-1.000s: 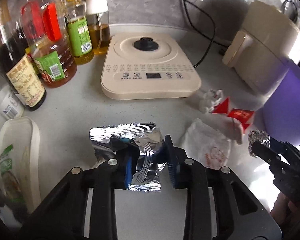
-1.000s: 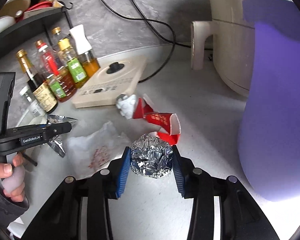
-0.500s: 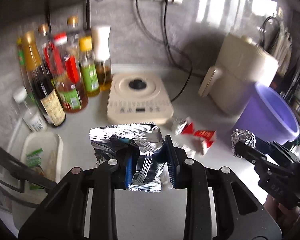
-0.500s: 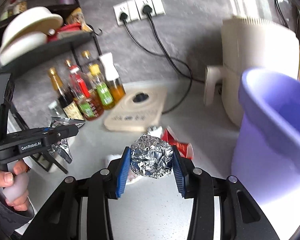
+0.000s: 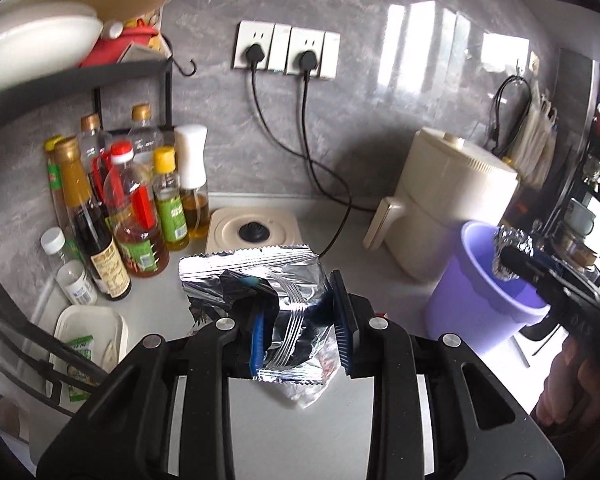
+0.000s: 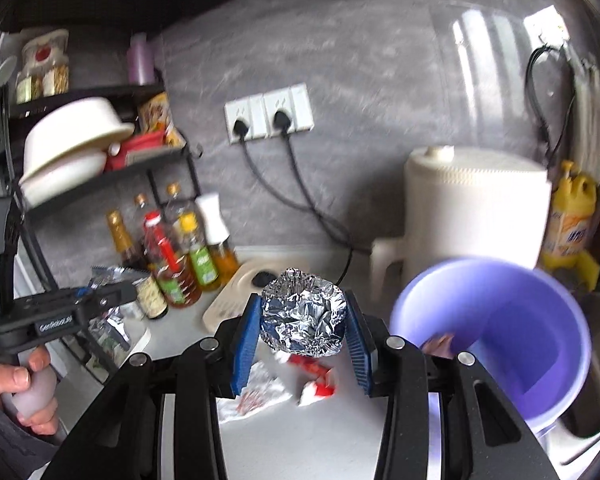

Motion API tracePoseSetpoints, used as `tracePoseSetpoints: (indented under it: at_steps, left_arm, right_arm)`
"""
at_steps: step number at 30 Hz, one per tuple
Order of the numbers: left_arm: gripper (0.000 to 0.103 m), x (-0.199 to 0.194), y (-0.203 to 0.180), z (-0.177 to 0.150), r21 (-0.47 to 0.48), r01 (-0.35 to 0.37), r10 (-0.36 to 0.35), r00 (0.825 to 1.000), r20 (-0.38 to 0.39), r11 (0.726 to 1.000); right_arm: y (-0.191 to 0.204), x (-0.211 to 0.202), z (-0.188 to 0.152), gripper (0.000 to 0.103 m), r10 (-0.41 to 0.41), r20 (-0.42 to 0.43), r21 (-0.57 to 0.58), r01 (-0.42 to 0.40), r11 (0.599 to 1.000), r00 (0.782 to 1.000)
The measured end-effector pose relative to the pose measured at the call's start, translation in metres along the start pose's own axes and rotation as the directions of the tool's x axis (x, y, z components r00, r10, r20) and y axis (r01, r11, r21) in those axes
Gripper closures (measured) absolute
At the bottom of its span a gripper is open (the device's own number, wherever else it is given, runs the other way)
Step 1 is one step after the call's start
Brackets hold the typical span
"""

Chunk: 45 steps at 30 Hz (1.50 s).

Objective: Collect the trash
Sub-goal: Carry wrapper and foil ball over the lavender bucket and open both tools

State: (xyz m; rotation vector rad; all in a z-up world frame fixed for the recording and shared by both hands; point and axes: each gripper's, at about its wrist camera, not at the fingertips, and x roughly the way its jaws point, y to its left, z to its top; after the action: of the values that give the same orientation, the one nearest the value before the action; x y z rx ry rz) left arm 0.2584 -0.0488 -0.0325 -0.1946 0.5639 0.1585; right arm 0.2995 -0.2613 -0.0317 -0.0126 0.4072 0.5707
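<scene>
wrapper (image 5: 284, 300) between left fingers (image 5: 257, 336), foil ball (image 6: 303, 312) between right

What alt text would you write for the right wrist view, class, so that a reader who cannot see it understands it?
The right gripper holds a crumpled foil ball above a kitchen counter, beside an open purple bucket. Below it lie a white wrapper and red-and-white wrapper scraps. At left, a hand holds the left gripper, clamped on a silver snack bag.

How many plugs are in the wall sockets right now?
2. A left plug and a right plug sit side by side in the wall sockets, each trailing a black cord down to the counter.
</scene>
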Motion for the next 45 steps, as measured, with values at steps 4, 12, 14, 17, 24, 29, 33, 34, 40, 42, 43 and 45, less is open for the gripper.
tracePoseSetpoints:
  at_steps: [4, 12, 14, 17, 24, 29, 33, 34, 40, 42, 43, 45]
  left_arm:
    - [0.075, -0.002, -0.008, 0.007, 0.009, 0.018, -0.019, 1.0, 0.025, 1.0]
    - [0.075, 0.003, -0.021, 0.018, 0.017, 0.07, -0.071, 0.996, 0.053, 0.997]
    - [0.075, 0.005, -0.024, 0.019, 0.02, 0.081, -0.082, 0.995, 0.052, 0.996]
    - [0.075, 0.01, -0.029, 0.019, 0.027, 0.096, -0.097, 0.994, 0.045, 0.995]
    - [0.075, 0.02, -0.049, 0.022, 0.05, 0.154, -0.155, 0.987, 0.032, 0.987]
    - [0.075, 0.029, -0.079, 0.029, 0.094, 0.215, -0.218, 0.976, 0.019, 0.972]
    - [0.075, 0.037, -0.11, 0.035, 0.135, 0.283, -0.287, 0.958, 0.007, 0.949]
    - [0.075, 0.04, -0.117, 0.036, 0.143, 0.301, -0.304, 0.953, 0.002, 0.943]
    - [0.075, 0.059, -0.171, 0.042, 0.197, 0.401, -0.402, 0.915, -0.038, 0.894]
    - [0.075, 0.062, -0.187, 0.044, 0.212, 0.432, -0.432, 0.901, -0.05, 0.877]
    - [0.075, 0.064, -0.195, 0.045, 0.218, 0.445, -0.444, 0.894, -0.057, 0.868]
    - [0.075, 0.067, -0.208, 0.047, 0.23, 0.467, -0.464, 0.883, -0.069, 0.854]
  right_arm:
    - [-0.017, -0.008, 0.013, 0.063, -0.047, 0.026, 0.008, 0.047, 0.999, 0.999]
    - [-0.046, -0.019, 0.029, 0.061, -0.147, 0.049, 0.015, 0.146, 0.989, 0.988]
    - [-0.053, -0.018, 0.029, 0.055, -0.182, 0.041, 0.019, 0.181, 0.983, 0.982]
    - [-0.062, -0.018, 0.022, 0.016, -0.213, 0.024, 0.024, 0.212, 0.977, 0.977]
    - [-0.085, -0.038, 0.013, 0.015, -0.26, 0.028, 0.062, 0.258, 0.964, 0.965]
    - [-0.109, -0.058, 0.004, 0.015, -0.312, 0.028, 0.119, 0.307, 0.944, 0.95]
    - [-0.12, -0.078, -0.003, 0.015, -0.355, 0.027, 0.132, 0.349, 0.928, 0.934]
    - [-0.124, -0.085, -0.005, 0.015, -0.372, 0.027, 0.138, 0.365, 0.921, 0.928]
    - [-0.149, -0.123, -0.012, 0.015, -0.462, 0.023, 0.185, 0.451, 0.873, 0.886]
    - [-0.156, -0.133, -0.014, 0.015, -0.485, 0.02, 0.2, 0.472, 0.858, 0.874]
    - [-0.159, -0.138, -0.016, 0.015, -0.496, 0.019, 0.207, 0.482, 0.851, 0.868]
    - [-0.164, -0.149, -0.019, 0.015, -0.519, 0.017, 0.223, 0.502, 0.835, 0.855]
